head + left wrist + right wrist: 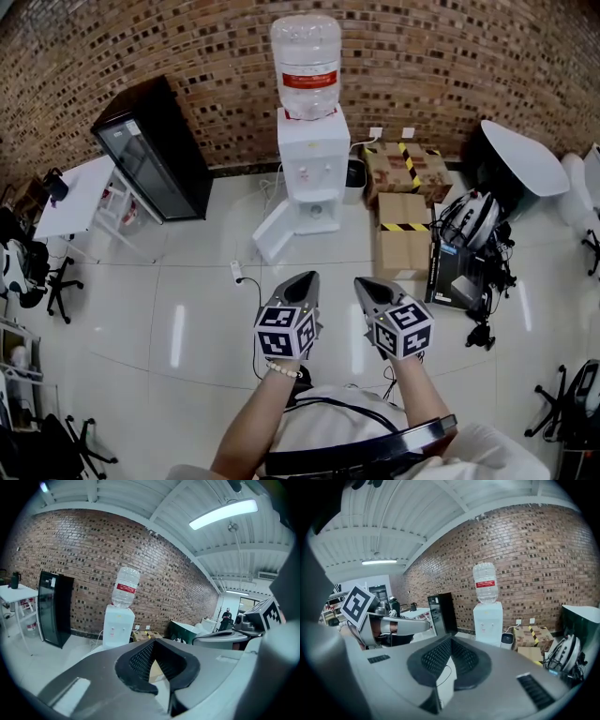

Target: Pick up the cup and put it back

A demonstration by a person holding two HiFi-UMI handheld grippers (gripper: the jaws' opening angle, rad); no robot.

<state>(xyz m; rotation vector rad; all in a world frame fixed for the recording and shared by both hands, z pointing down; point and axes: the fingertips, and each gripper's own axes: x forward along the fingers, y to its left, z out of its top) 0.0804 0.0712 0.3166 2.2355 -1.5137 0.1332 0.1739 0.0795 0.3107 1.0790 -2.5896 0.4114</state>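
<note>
The fingers of the left gripper [304, 281] and the right gripper [367, 286] were pressed together in the head view, with nothing in them. Both hung over the shiny white floor [187, 309] and pointed at the water cooler [309, 173]. No cup showed anywhere, so I could not tell where it was.

In the left gripper view the fingers met at their tips and held nothing. Only the cooler, the brick wall [84, 550] and a black fridge [54, 606] were ahead.

In the right gripper view the fingers were shut tight too, and empty. No cup showed there either.

What could go wrong? I think the closed fingers could bump the cup and tip it if they did not open first. A plug strip [237, 272] lay on the floor ahead, and feet might catch on it.
</note>
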